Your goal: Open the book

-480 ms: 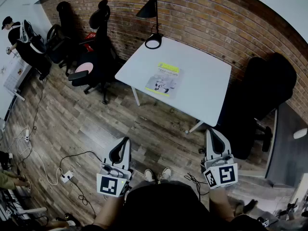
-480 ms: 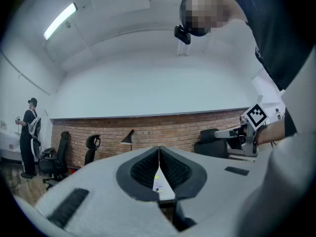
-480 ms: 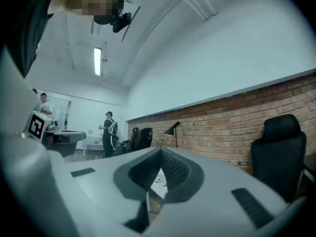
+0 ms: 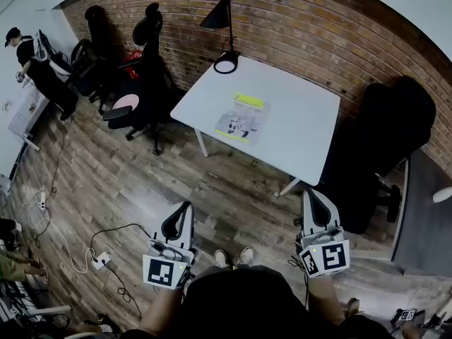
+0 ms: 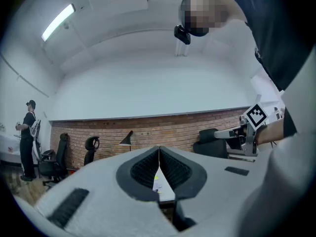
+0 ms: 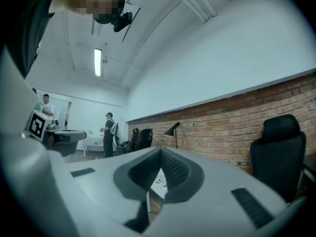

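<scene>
on the table point(image 4: 300, 101), closed book point(image 4: 241, 117); left hand-held gripper point(image 4: 186, 205), right hand-held gripper point(image 4: 309, 193) both pressed together

A: Head view?
B: High up, facing steeply down. Floor point(image 4: 141, 189) near, white table point(image 4: 304, 133) and brick wall point(image 4: 304, 27) far.
A: Gripper views?
B: Each sits low behind its own jaws, facing level toward the far wall. Left gripper view catches the right gripper point(image 5: 219, 134) at its right; right gripper view catches the left gripper point(image 6: 81, 134) at its left.
A: Shared?
B: All three show the white table, lamp point(image 4: 217, 13), brick wall, black chairs point(image 4: 145, 62).
</scene>
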Tool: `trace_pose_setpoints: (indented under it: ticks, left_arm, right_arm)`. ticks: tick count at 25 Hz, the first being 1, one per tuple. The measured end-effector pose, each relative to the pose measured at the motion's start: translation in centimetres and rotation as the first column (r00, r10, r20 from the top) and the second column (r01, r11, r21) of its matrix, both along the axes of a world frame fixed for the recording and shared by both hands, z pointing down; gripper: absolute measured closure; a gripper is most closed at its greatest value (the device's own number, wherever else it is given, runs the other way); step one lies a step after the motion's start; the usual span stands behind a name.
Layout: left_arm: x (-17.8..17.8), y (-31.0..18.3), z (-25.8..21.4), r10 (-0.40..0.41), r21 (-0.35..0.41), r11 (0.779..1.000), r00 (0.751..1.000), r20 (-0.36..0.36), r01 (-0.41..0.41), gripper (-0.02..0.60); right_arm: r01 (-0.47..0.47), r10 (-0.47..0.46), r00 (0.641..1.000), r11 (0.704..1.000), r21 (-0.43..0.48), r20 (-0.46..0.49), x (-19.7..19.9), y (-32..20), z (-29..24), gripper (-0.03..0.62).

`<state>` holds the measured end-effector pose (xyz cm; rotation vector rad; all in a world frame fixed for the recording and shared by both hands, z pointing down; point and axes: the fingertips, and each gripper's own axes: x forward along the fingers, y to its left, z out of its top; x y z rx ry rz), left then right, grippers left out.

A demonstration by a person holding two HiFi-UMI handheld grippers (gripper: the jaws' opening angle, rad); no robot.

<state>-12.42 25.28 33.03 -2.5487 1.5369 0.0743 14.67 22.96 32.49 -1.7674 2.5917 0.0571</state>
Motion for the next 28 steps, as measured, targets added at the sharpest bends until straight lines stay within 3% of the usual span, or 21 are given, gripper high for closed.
trace_pose_setpoints:
  ticks: [9, 16, 23, 28]
  left_arm:
    - [0.5, 0.0, 0.4, -0.035, -0.026, 0.999, 0.999, 0.028, 0.036, 0.555]
    - [-0.3, -0.7, 3.5, -0.069, -0.100, 0.992, 0.997, 0.028, 0.071, 0.555]
    - [0.9, -8.2, 4.9, 0.005, -0.112, 0.994, 1.000, 0.001, -0.004, 0.555]
    - [-0.4, -15.3, 4.7, 0.033, -0.117, 0.992, 0.999, -0.023, -0.035, 0.554]
  right_arm:
    - [0.065, -0.064, 0.998, 0.998, -0.022, 0.021, 0.7, -1.0, 1.6, 0.582]
    - [0.094, -0.094, 0.996, 0.994, -0.047, 0.002, 0.1, -3.1, 3.8, 0.582]
    - [0.055, -0.056, 0.998, 0.996, -0.077, -0.019, 0.3, -8.3, 4.7, 0.582]
    - [0.028, -0.032, 0.998, 0.996, -0.086, -0.049, -1.0, -14.5, 4.1, 0.582]
